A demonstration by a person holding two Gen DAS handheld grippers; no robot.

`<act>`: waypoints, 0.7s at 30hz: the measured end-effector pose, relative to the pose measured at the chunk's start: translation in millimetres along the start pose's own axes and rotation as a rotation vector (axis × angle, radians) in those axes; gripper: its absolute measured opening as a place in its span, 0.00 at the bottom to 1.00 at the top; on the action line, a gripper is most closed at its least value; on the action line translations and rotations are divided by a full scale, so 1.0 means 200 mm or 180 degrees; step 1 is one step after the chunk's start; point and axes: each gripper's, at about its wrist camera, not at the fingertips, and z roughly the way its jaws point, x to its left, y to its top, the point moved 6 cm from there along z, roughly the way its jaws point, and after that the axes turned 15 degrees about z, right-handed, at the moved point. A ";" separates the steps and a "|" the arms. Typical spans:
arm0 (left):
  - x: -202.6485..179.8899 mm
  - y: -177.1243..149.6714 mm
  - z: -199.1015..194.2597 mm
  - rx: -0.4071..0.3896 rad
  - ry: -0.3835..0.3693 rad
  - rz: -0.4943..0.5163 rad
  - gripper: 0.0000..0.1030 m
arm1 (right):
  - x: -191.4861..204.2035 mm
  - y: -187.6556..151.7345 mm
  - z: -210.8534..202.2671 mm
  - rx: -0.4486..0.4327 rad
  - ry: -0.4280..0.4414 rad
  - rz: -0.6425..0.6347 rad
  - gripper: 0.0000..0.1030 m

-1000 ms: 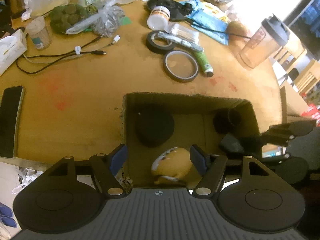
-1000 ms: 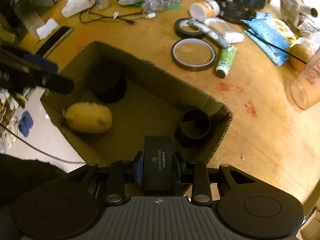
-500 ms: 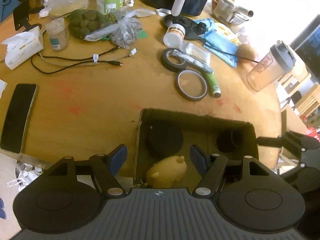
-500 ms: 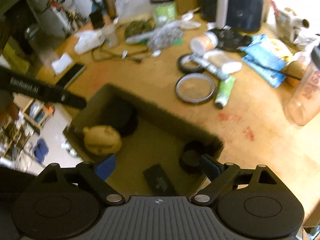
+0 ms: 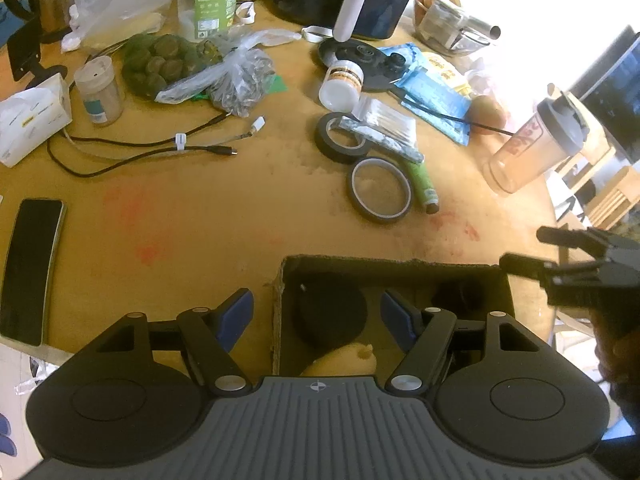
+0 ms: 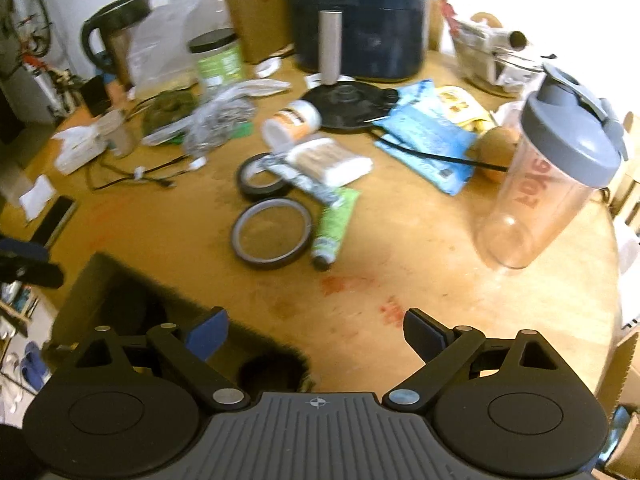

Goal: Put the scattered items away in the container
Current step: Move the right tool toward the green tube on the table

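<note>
While both grippers hang over the near edge of the tabletop (image 5: 224,208), neither holds anything. The left gripper (image 5: 316,314) has its blue-padded jaws spread wide, straddling the left wall of the cardboard box (image 5: 392,266) that sits at the near edge. Inside the box a round black item (image 5: 330,314) lies by the left wall, a smaller black cylinder (image 5: 460,292) sits in the far right corner, and a yellowish soft toy (image 5: 344,362) peeks out at the near side, partly hidden behind the gripper body. The right gripper (image 6: 316,334) is likewise wide open and empty, above bare wood just right of the box's right corner.

Out toward the middle of the tabletop, beyond the box, things lie scattered: a thin translucent tape ring (image 5: 381,190) lying flat, a green tube (image 5: 422,186) touching its right side, and a black tape roll (image 5: 340,138) just behind, with a foil-wrapped stick (image 5: 384,142) resting across it. A clear shaker bottle (image 6: 556,176) with a grey lid stands near the right edge. A dark phone (image 5: 30,276) lies at the left edge, and black cables (image 5: 152,150) trail across the left half.
</note>
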 end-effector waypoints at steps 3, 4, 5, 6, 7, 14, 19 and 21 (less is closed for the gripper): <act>0.01 0.02 0.01 0.0007 -0.0025 0.0018 0.68 | -0.02 0.04 0.05 0.0000 -0.0028 0.0058 0.86; 0.01 0.02 0.01 0.0009 -0.0035 0.0026 0.68 | -0.03 0.05 0.07 0.0004 -0.0029 0.0076 0.84; 0.01 0.03 0.01 0.0011 -0.0045 0.0033 0.68 | -0.03 0.06 0.09 0.0014 -0.0024 0.0096 0.82; 0.01 0.03 0.01 0.0015 -0.0055 0.0038 0.68 | -0.03 0.07 0.11 0.0032 -0.0017 0.0118 0.80; 0.02 0.03 0.01 0.0020 -0.0064 0.0047 0.68 | -0.03 0.07 0.13 0.0055 -0.0008 0.0139 0.78; 0.05 0.06 0.01 0.0027 -0.0075 0.0114 0.68 | -0.01 0.14 0.26 0.0100 0.0016 0.0179 0.67; 0.09 0.05 0.00 0.0053 -0.0060 0.0089 0.68 | -0.02 0.19 0.37 0.0164 0.0025 0.0330 0.60; 0.11 0.04 0.00 0.0057 -0.0047 0.0072 0.68 | -0.02 0.21 0.40 0.0182 0.0026 0.0365 0.59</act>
